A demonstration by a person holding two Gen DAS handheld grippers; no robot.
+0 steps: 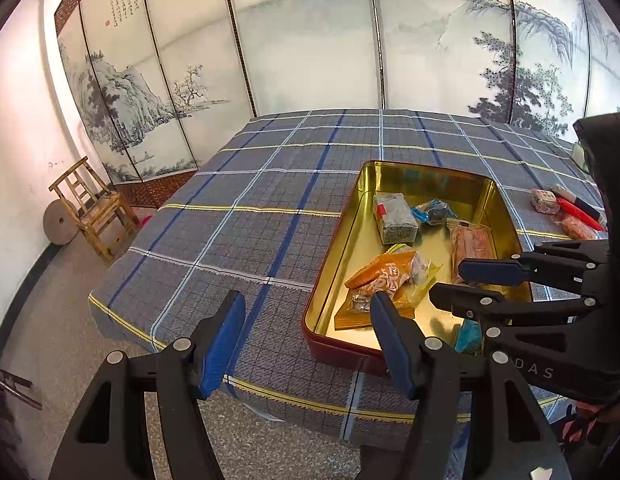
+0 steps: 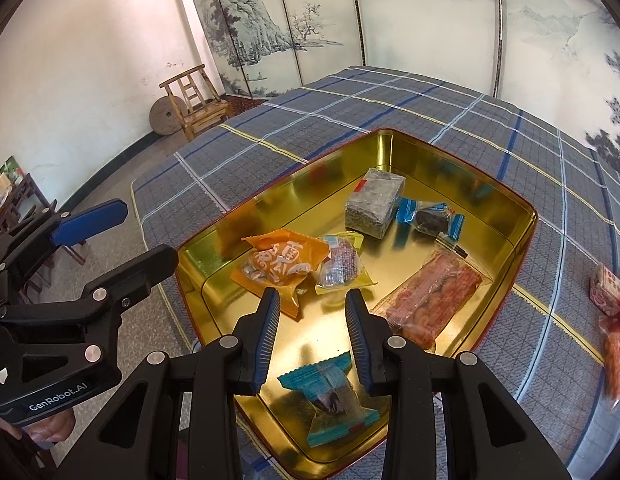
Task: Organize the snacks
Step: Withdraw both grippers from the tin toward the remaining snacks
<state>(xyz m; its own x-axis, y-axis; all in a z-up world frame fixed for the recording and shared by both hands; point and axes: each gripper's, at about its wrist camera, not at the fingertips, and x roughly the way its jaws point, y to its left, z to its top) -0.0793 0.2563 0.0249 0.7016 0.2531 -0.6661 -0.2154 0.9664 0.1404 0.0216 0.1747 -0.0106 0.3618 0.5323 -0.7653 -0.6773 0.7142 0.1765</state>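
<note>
A gold-lined tin (image 1: pixel 363 168) (image 2: pixel 389 132) sits on the plaid tablecloth with several snacks inside. They include an orange packet (image 2: pixel 282 258), a grey block (image 2: pixel 373 200), a blue-wrapped dark candy (image 2: pixel 429 216) and a long reddish pack (image 2: pixel 433 296). A teal packet (image 2: pixel 333 396) lies on the tin floor below my right gripper (image 2: pixel 311 296). Its jaws stand narrowly apart, open, with nothing between them. My left gripper (image 1: pixel 308 298) hovers open over the tin's near left corner, holding nothing. It appears from the side as the left gripper (image 2: pixel 150 230).
More snacks lie on the cloth right of the tin: a small pink box (image 1: pixel 545 202), a red stick (image 1: pixel 577 210) and an orange pack (image 2: pixel 615 360). A bamboo chair (image 1: pixel 96 208) and a round stone (image 1: pixel 60 222) stand by the wall, with a painted folding screen (image 1: pixel 310 52) behind the table.
</note>
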